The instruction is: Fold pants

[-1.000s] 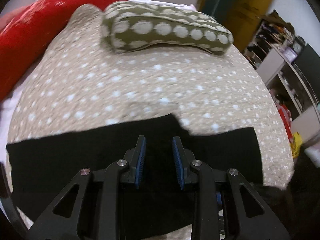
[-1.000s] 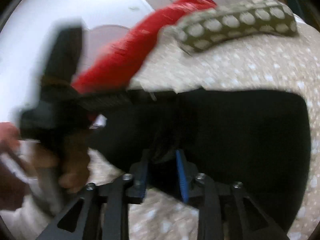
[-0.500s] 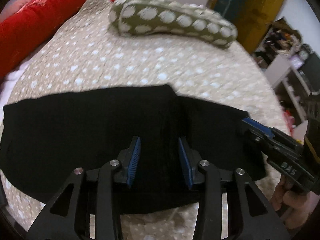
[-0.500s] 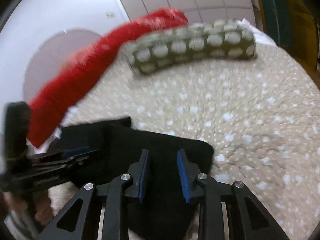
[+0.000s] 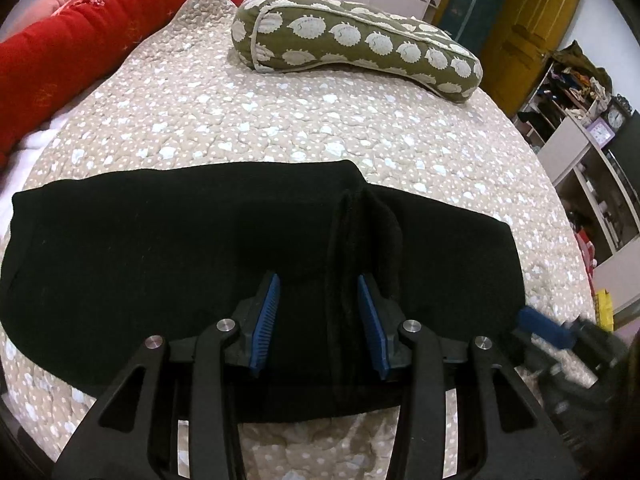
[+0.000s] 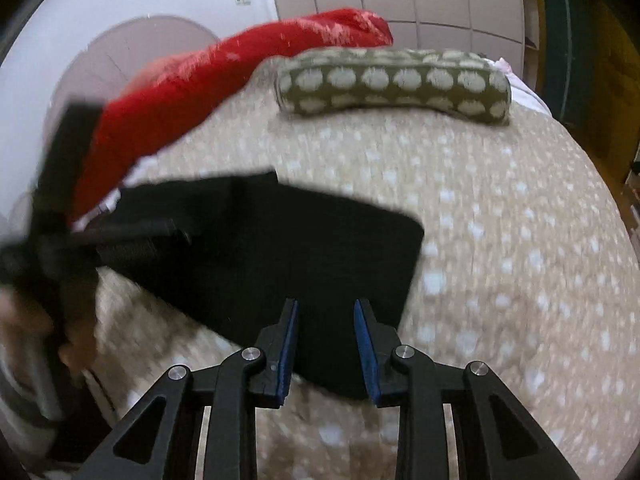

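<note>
The black, soft fleece-like pants (image 5: 168,264) lie flat across the near part of the beige quilted bedspread with white spots (image 5: 280,120), folded into a long band, with a raised ridge of doubled cloth (image 5: 360,248) running toward me. I judge them light and limp — no stiffness to hold a shape, so any lifted part will sag and drag the rest, and the fuzzy surface should grip my pads rather than slide. The best hold, I think, is at an end edge or corner where the layers stack, pinched through all layers together. My left gripper (image 5: 318,320) tilts steeply down over the middle of the band, its jaws opening, the blue pads (image 5: 267,320) apart; the ridge lies between them but nothing is pressed. My right gripper (image 6: 325,340) also angles down, over the near right-hand corner of the pants (image 6: 280,264); its pads stand apart with cloth below them, not clamped. That view is blurred. Beyond lie an olive bolster pillow with pale hedgehog prints (image 5: 352,44) and a red quilt (image 5: 100,36) — both well clear.
</note>
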A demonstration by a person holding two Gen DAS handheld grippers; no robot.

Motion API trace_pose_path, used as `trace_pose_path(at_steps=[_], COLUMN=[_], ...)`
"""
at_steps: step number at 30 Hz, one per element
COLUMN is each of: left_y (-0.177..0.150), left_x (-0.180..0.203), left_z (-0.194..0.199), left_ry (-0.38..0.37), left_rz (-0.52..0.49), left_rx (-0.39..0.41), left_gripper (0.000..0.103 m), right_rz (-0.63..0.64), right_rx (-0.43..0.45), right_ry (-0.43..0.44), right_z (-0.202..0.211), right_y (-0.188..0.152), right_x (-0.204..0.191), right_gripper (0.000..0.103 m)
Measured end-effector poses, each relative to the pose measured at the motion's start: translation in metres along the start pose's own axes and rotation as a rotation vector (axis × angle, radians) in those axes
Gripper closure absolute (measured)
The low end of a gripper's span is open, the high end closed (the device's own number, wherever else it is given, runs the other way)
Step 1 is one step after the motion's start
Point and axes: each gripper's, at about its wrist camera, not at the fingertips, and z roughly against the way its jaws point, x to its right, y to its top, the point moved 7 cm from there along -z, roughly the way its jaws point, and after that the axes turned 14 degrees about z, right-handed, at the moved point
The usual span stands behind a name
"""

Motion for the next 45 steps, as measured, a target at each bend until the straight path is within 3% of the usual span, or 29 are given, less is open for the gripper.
trace_pose_path(at_steps=[5,12,21,24,28,32,36,42,43,45], left_y=[-0.003,-0.003,-0.002,-0.001,-0.001,-0.002,-0.002,0.000,0.000,0.001], left_x=[-0.003,-0.025,-0.066,-0.073,-0.077,-0.078,-0.079,-0.089,-0.091,-0.096], left_z=[0.007,0.023,0.044,0.045,0.045,0.047,0.051,0.062,0.063,0.066], left_ry=[0.007,0.051,0.066,0.068,0.064,0.064,0.062,0.079,0.079,0.083], left_rz=[0.006,0.041,0.131,0.148,0.164,0.174,0.182,0.198,0.201,0.213], left_rx=[0.009,0.033,0.052,0.051,0.050,0.054,0.055,0.078,0.080,0.084], left_gripper=[0.063,0.063,0.063,0.063,0.063,0.063,0.063,0.063,0.062,0.047], right_rz=[-0.031,-0.057,-0.019,0.017,0.034,0.058,0.044,0.044,0.050,0.044], right_rx=[0.013,0.082,0.026,0.017,0.028,0.038,-0.018,0.035,0.034,0.019], right_ry=[0.027,0.080,0.129,0.093,0.143,0.126,0.178,0.203,0.185,0.168], right_z=[0.010,0.006,-0.061,-0.073,-0.056,-0.038,-0.057,-0.044,-0.044,-0.049], right_y=[0.004,0.042,0.082,0.090,0.093,0.082,0.064,0.081,0.082,0.080], right_x=[-0.001,-0.009,-0.037,-0.045,-0.053,-0.060,-0.071,-0.076,-0.075,-0.075], right_gripper=[0.076,0.076,0.076,0.076,0.076,0.076,0.076,0.076,0.076,0.076])
